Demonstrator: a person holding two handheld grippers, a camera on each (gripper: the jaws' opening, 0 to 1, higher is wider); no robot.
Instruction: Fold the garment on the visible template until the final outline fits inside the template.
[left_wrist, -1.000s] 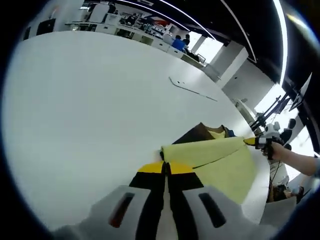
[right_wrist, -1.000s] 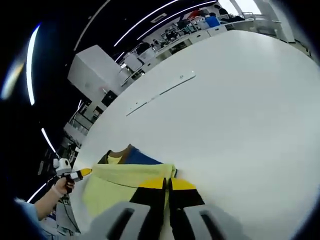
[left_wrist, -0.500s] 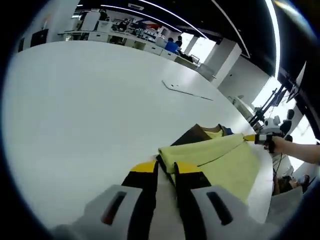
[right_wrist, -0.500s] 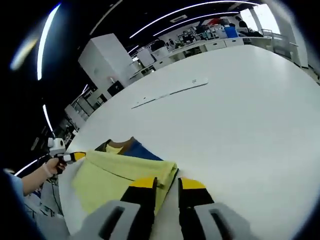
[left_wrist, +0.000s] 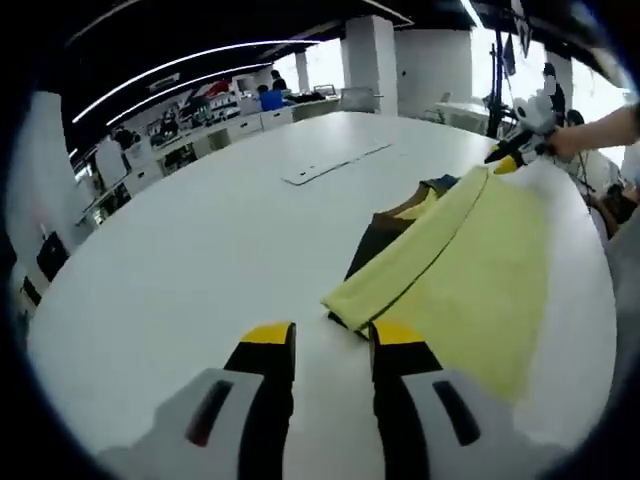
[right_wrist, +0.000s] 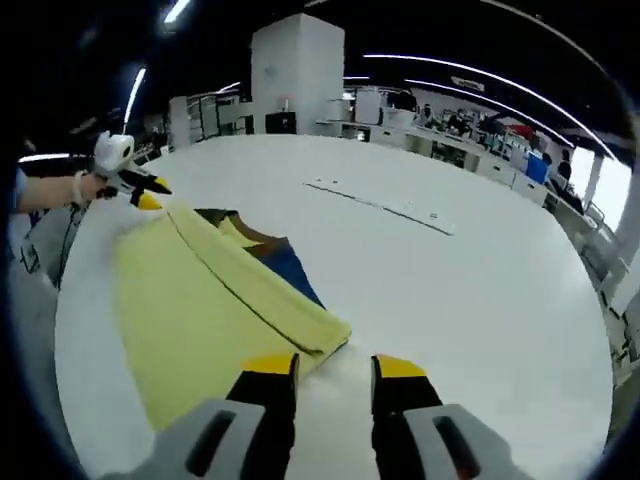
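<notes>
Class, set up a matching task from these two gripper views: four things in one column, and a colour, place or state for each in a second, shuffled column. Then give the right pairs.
Things:
1. garment
2. left gripper
3. table
4. long flat strip

Descriptions:
A. white, bears everything
B. lies far across the table, beyond the garment
C. jaws apart, holding nothing
D. yellow, with a fold turned over, dark and blue at the neck

Pairs: 1-D, 2-C, 3-A, 4-B

Garment: soft matt cloth, yellow over brown and blue panels. Table: smooth white top, faint sheen. Left gripper and right gripper: grey plastic jaws, matt, yellow tips.
</notes>
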